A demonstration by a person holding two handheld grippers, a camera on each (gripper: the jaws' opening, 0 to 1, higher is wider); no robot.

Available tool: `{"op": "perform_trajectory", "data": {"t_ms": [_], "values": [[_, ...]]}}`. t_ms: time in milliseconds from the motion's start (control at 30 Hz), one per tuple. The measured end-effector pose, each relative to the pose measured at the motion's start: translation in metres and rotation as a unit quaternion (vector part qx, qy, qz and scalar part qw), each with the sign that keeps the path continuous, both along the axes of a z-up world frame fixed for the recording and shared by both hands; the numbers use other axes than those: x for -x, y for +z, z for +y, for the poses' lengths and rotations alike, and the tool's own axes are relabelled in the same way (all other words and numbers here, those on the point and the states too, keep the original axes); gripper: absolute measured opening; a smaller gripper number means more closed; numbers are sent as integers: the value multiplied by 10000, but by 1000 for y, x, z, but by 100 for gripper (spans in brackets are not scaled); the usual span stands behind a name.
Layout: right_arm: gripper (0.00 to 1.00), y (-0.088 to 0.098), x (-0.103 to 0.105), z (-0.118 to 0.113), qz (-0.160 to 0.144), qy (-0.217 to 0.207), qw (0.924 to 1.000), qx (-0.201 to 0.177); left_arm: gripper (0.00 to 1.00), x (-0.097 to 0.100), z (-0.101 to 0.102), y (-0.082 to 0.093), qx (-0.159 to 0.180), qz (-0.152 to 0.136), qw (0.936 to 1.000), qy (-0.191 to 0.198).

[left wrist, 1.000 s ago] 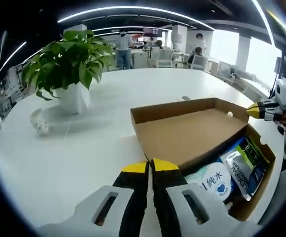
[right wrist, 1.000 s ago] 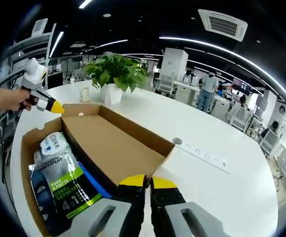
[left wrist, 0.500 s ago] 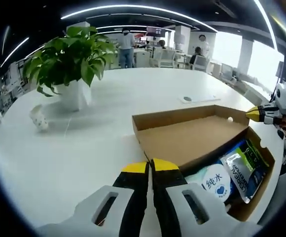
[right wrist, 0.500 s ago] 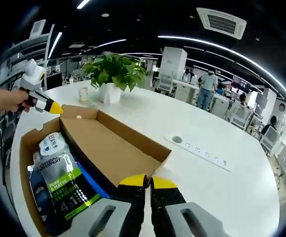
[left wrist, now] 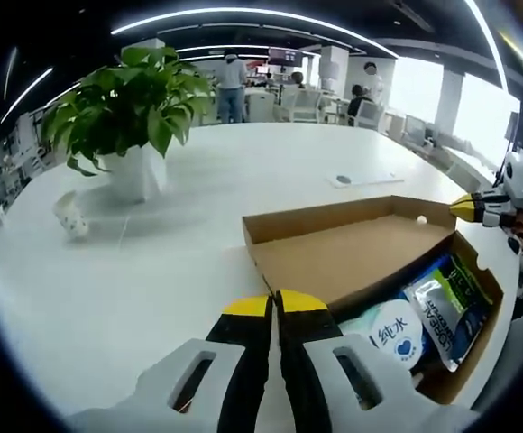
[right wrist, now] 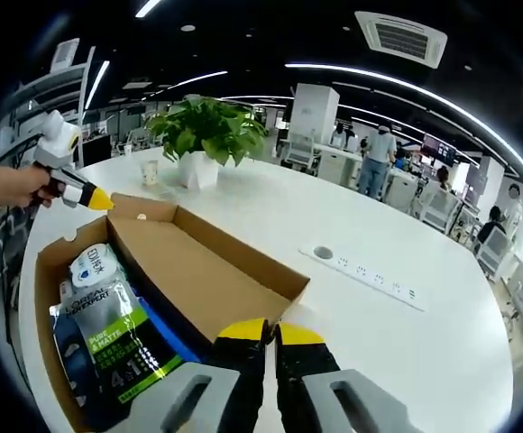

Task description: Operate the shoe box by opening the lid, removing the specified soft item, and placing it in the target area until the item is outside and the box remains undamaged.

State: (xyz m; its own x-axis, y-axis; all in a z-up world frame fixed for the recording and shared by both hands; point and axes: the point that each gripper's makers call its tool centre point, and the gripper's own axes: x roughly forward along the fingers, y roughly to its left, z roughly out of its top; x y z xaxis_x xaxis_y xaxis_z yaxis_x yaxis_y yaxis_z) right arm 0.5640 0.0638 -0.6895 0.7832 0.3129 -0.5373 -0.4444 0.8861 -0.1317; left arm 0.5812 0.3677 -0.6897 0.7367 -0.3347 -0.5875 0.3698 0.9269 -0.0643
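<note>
Cardboard lid (left wrist: 347,253) open; pouches (right wrist: 108,338) inside.

One brown cardboard shoe box (left wrist: 352,262), two soft pouches inside it, one leafy green potted plant (left wrist: 122,108), one small white paper cup (left wrist: 70,219).

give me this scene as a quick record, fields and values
box: cardboard shoe box on white table, open
lid: lid folded back, raised off the table
contents: green-labelled pouch; white pack
left tool: left tool shut, at the lid's edge
right tool: right tool shut, at the lid's edge
nearby: potted plant; paper cup
</note>
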Motion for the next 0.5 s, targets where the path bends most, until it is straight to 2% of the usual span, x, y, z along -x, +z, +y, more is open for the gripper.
{"op": "perform_trajectory", "data": {"t_ms": [300,500], "values": [[0,3,1,2,-12,-12,10000,-30,1,2,0,2,-17,45,10000,36],[0,2,4,2,25,17,10000,-46,2,3,-2,3,-268,-12,9996,-22]]}}
